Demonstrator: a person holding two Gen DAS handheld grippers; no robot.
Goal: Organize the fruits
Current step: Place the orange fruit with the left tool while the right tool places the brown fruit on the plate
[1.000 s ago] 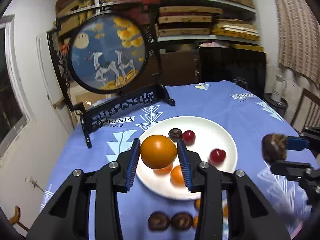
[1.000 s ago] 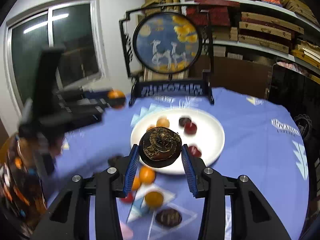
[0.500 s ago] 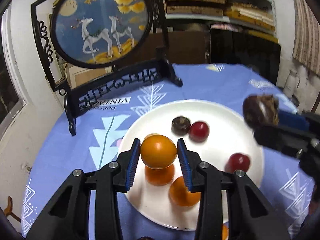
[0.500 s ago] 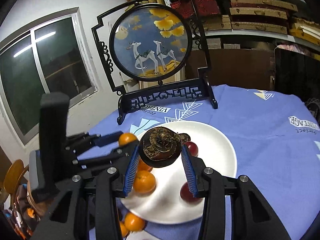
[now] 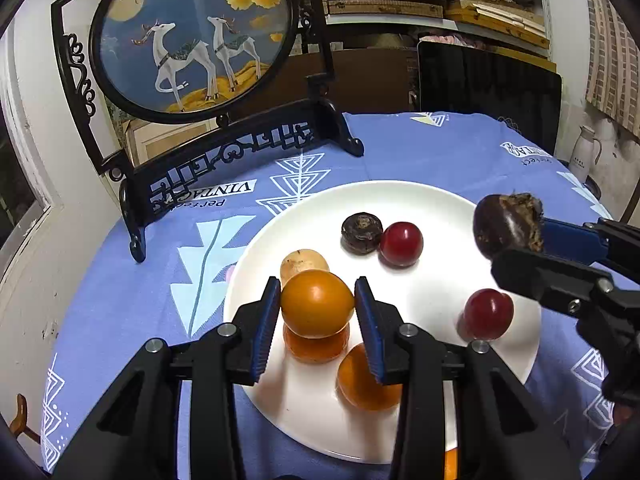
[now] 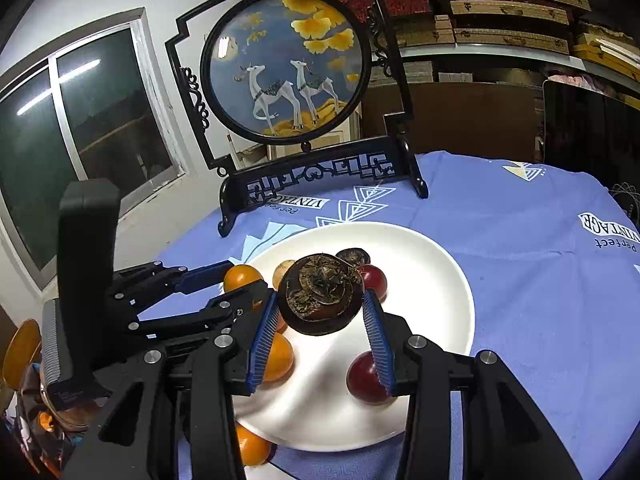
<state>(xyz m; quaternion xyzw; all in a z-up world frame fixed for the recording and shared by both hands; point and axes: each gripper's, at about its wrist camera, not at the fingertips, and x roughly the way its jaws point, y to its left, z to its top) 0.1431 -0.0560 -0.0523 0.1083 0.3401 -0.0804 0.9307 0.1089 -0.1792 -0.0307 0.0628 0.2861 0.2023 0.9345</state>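
Observation:
My left gripper [image 5: 317,312] is shut on an orange fruit [image 5: 317,309] and holds it above the near left part of the white plate [image 5: 436,208]. My right gripper [image 6: 320,310] is shut on a dark brown fruit [image 6: 320,298] above the same plate [image 6: 440,280]. That fruit also shows at the right of the left wrist view [image 5: 506,226]. On the plate lie two orange fruits [image 5: 366,380], a pale fruit [image 5: 302,266], a small dark fruit [image 5: 361,233] and two red fruits [image 5: 401,244].
A black framed deer screen [image 5: 192,36] stands on the blue cloth [image 5: 460,152] behind the plate. An orange fruit [image 6: 250,446] lies on the cloth by the plate's near edge. Shelves, a dark panel and a window are behind.
Both grippers have moved forward over the plate with their fruits still held. The right gripper has come in from the right, closer to the left one.

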